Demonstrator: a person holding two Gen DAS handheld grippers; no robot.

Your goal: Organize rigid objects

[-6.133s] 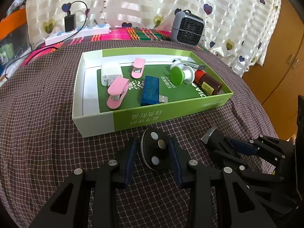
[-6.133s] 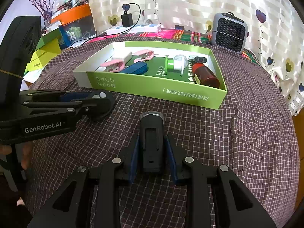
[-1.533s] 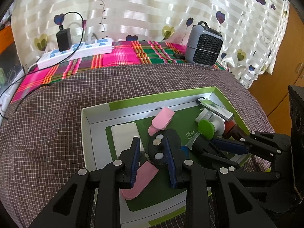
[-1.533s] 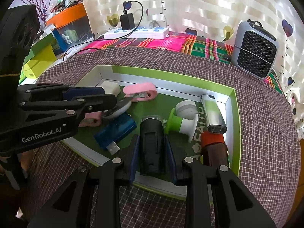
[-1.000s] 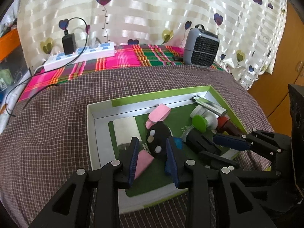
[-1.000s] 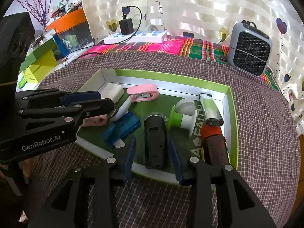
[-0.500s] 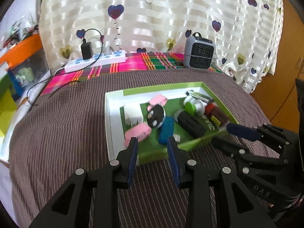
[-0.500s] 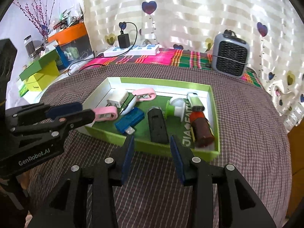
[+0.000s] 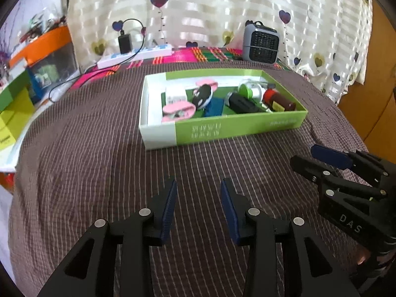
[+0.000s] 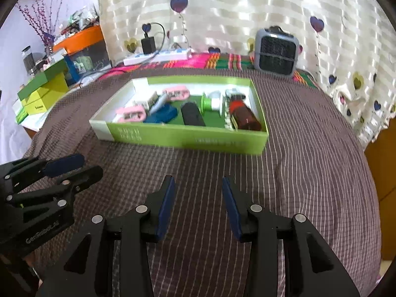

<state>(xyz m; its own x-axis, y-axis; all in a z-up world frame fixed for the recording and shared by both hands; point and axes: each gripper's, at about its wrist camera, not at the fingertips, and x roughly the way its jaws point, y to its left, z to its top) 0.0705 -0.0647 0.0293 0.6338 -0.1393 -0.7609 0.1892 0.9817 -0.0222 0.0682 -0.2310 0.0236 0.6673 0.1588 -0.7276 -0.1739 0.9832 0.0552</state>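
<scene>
Heart-print curtain (image 10: 247,12) backlit; checked tablecloth (image 9: 86,148); wooden door (image 9: 378,94), probably wardrobe.

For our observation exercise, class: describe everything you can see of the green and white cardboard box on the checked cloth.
The shallow rectangular green and white cardboard box sits open and lidless, flat on the brown checked cloth. Its outer walls are lime green with pale printed text, one end is white, and the inner walls are white. The floor looks dark green. Small items lie inside it. Neither gripper touches it.

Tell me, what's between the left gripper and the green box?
Only bare checked cloth lies between the left gripper and the green box. The left wrist view shows it best; nothing sits on that stretch.
</scene>
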